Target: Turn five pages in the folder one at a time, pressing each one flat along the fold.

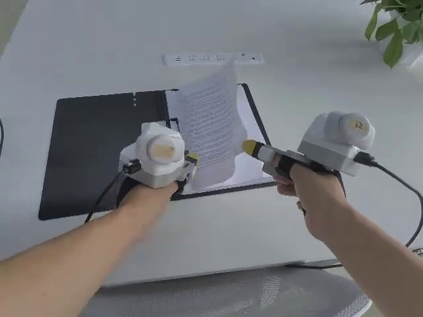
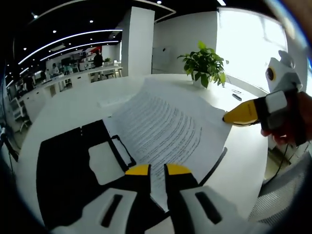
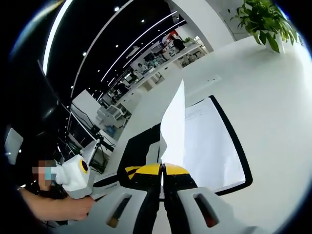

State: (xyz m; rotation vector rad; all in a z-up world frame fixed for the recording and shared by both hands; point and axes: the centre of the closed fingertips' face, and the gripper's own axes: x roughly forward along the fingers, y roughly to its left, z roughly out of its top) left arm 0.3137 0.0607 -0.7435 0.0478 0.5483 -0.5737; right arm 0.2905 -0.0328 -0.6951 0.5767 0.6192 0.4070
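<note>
- Folder [image 1: 99, 158] lies open on the white table [image 1: 317, 53]. The black left cover is flat, and a stack of white sheets sits on the right half.
- One page [image 1: 211, 112] is lifted off the stack and stands near upright beside the fold, its top edge toward 12 o'clock in the head view.
- Right gripper [image 3: 162, 169]: jaws closed on the page's outer edge. In its own view the sheet rises straight out from between the yellow tips. In the head view it sits at 3 o'clock of the page.
- Left gripper [image 2: 158, 169]: at 7 o'clock of the page, low by the fold near the folder's front edge. The jaws stand close with a narrow slit. Paper shows through the slit, but I cannot tell whether they pinch it or only hover.
- Step in hand (judged): mid-turn. No turned sheet lies on the left cover, only a small pale patch [image 2: 105, 163] by the fold, so this is likely the first of five.
- Next move calls for carrying the held edge over toward 9 o'clock, laying it on the left cover and letting go. A gripper then runs along the fold to press the page flat. One sheet only.
- Writing: the page carries dense printed lines, too small to read. No brand is legible on the folder.
- Power strip [image 1: 213, 59] at 12 o'clock of the folder; no label readable.
</note>
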